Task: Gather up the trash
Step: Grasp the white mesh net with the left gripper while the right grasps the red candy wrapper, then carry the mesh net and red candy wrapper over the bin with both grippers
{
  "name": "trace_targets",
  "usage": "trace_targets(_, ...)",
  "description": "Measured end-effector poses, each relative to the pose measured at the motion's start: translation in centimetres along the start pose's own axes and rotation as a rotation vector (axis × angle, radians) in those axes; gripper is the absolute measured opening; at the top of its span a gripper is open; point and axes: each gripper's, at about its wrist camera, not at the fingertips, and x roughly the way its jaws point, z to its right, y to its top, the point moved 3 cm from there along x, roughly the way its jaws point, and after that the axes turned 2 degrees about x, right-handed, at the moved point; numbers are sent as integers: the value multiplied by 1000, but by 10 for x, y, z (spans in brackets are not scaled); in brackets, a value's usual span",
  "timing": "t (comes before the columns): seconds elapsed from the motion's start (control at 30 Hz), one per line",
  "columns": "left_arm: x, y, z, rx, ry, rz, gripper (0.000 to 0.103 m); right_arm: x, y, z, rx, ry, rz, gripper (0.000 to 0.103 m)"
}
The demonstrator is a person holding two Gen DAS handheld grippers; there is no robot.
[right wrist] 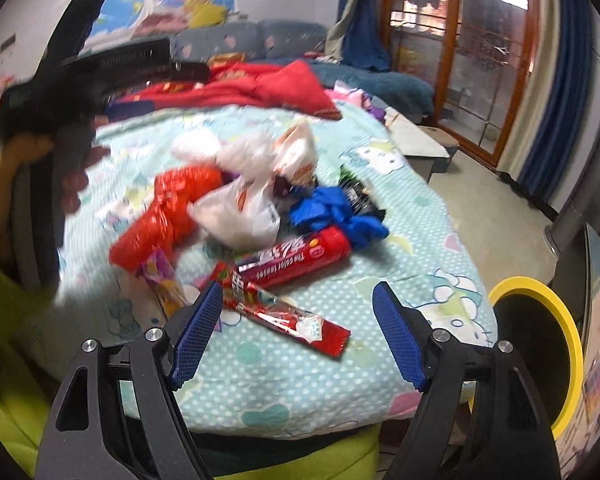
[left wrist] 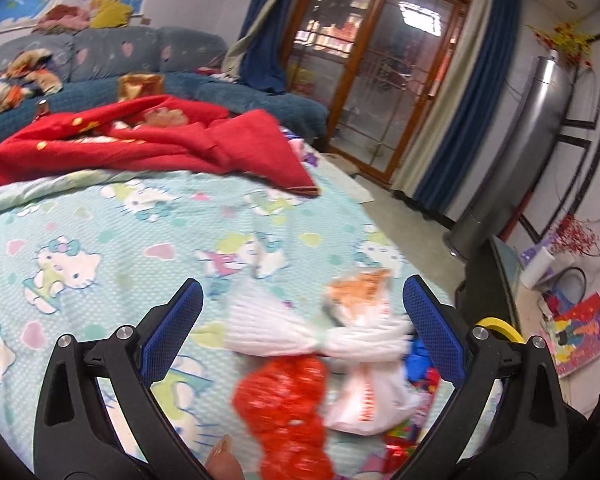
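Trash heap [right wrist: 244,208] mid-quilt; bare quilt [right wrist: 284,384] near edge; bin [right wrist: 540,344] beside.

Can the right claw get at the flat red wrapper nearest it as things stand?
Probably yes. The right claw is open and empty, and the flat red wrapper lies on top of the bedspread just ahead, with nothing over it.

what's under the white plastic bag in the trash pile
The white plastic bag lies partly over the red bag, on the cartoon bedsheet. Anything beneath its middle is covered.
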Motion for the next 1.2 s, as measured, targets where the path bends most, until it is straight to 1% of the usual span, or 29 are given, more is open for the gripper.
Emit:
trace_targets(0.2, 18, -6, -35, -75, 10, -56, 92, 27, -2, -1, -44, 33, -57, 71)
trace_targets(0.27, 28, -9, -45, -115, -6, -83, 91, 34, -3, 0, -54, 42, -74, 70)
trace_targets(0.4, 47, -21, -55, -186, -56, -145, 83, 49, -9, 0, -63, 74, -124, 62)
trace_targets(0.43, 50, -25, -55, -199, -70, -160, 80, 52, -13, 0, -61, 86, -140, 59)
trace_targets(0.5, 56, -31, -56, -221, -100, -184, 73, 53, -17, -1, -66, 95, -142, 56)
trace_targets(0.57, 60, -36, -54, -234, -127, -204, 61, 51, -19, -3, -80, 114, -144, 50)
trace_targets(0.6, 60, -37, -53, -238, -132, -209, 58, 50, -19, -4, -82, 126, -144, 41)
trace_targets(0.63, 60, -38, -52, -241, -140, -214, 53, 49, -20, -6, -88, 128, -142, 37)
trace_targets(0.67, 59, -38, -50, -240, -146, -215, 46, 48, -20, -8, -94, 130, -142, 35)
trace_targets(0.7, 59, -38, -49, -237, -150, -214, 42, 48, -21, -9, -95, 132, -141, 31)
trace_targets(0.73, 57, -37, -48, -231, -153, -213, 32, 47, -21, -11, -95, 136, -141, 27)
trace_targets(0.77, 55, -37, -47, -228, -152, -213, 26, 45, -21, -12, -95, 140, -141, 25)
trace_targets(0.83, 51, -36, -47, -226, -156, -213, 20, 41, -21, -13, -96, 138, -137, 16)
trace_targets(0.87, 49, -35, -47, -226, -159, -209, 16, 39, -21, -13, -94, 138, -135, 16)
trace_targets(0.97, 41, -30, -46, -217, -163, -192, 12, 34, -22, -10, -71, 144, -130, 13)
trace_targets(1.1, 26, -19, -41, -196, -174, -151, 11, 24, -19, -8, -58, 142, -111, 9)
trace_targets(1.2, 14, -10, -36, -182, -188, -121, 10, 18, -16, -6, -57, 144, -89, 8)
